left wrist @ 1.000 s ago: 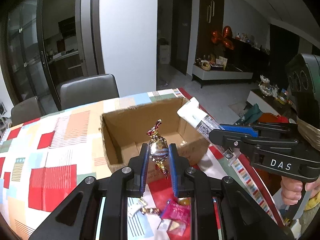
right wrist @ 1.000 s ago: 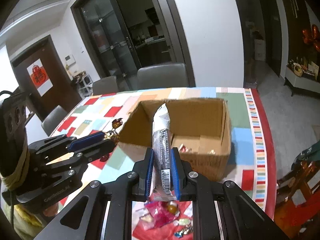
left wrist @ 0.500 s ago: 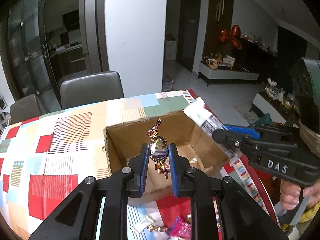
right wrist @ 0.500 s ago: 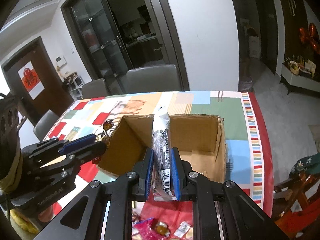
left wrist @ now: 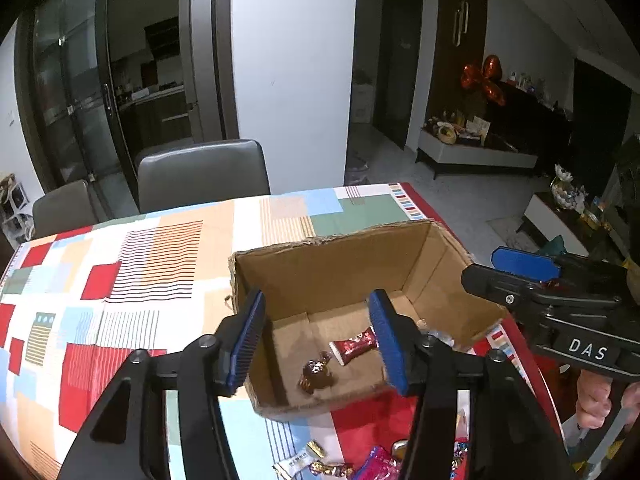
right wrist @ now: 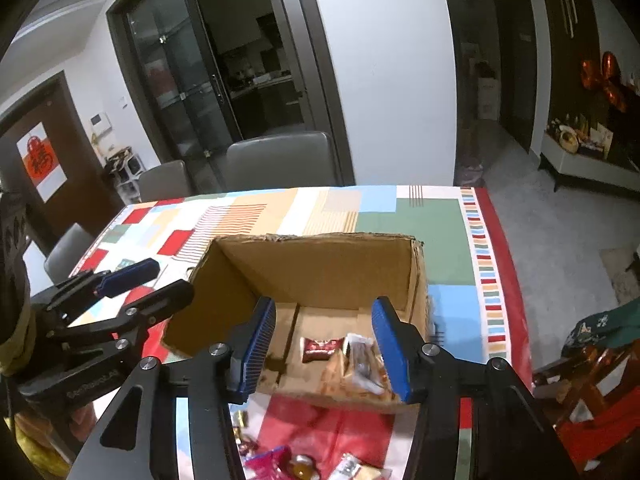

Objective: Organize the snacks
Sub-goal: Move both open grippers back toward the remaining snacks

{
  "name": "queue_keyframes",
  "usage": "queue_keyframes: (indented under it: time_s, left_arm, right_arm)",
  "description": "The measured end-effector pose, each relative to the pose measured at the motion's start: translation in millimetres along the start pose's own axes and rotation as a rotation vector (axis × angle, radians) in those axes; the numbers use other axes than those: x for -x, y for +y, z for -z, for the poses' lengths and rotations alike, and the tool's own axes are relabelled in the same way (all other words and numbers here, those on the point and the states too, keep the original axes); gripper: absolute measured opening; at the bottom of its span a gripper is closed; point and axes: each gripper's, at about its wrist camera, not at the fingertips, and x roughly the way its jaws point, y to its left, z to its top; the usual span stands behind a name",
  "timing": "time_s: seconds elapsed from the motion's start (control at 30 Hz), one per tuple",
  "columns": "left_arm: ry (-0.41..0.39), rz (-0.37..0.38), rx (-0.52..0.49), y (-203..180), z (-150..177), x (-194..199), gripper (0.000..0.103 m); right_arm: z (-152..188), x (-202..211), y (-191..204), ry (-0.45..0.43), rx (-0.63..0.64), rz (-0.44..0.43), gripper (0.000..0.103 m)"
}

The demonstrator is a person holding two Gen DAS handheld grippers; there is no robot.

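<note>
An open cardboard box (left wrist: 340,264) (right wrist: 320,264) stands on the patterned tablecloth. My left gripper (left wrist: 316,336) is open and empty above the box's near side. The twist-wrapped candy (left wrist: 316,372) lies on the box floor beside a red wrapped snack (left wrist: 354,346). My right gripper (right wrist: 324,344) is open and empty above the box. The long snack bar (right wrist: 362,360) lies in the box next to a red packet (right wrist: 320,348). The right gripper also shows in the left wrist view (left wrist: 524,270); the left gripper shows in the right wrist view (right wrist: 140,284).
Loose snacks (left wrist: 360,464) (right wrist: 296,460) lie on the tablecloth (left wrist: 120,280) in front of the box. Grey chairs (left wrist: 204,176) stand behind the table. The table's right edge (right wrist: 508,280) has a red border.
Both grippers have opened. The twist candy dropped from the left gripper into the box, and the snack bar dropped from the right gripper into the box. Both grippers moved closer over the box.
</note>
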Motion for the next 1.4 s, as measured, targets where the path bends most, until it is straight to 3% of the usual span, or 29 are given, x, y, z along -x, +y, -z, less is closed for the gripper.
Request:
queue_keyframes:
  time_s: [0.47, 0.8, 1.13, 1.4]
  left_arm:
    - [-0.079, 0.016, -0.044, -12, 40, 52, 0.067]
    - [-0.097, 0.035, -0.092, -26, 83, 73, 0.067]
    - [-0.067, 0.040, -0.115, -29, 127, 76, 0.067]
    - [0.025, 0.053, -0.105, -30, 170, 62, 0.067]
  right_arm:
    - [47, 34, 11, -0.013, 0.023, -0.032, 0.051]
    - [89, 55, 17, -0.011, 0.050, -0.012, 0.051]
    - [137, 55, 18, 0.026, 0.070, 0.025, 0.051]
    - [176, 47, 16, 0.090, 0.066, 0.064, 0.051]
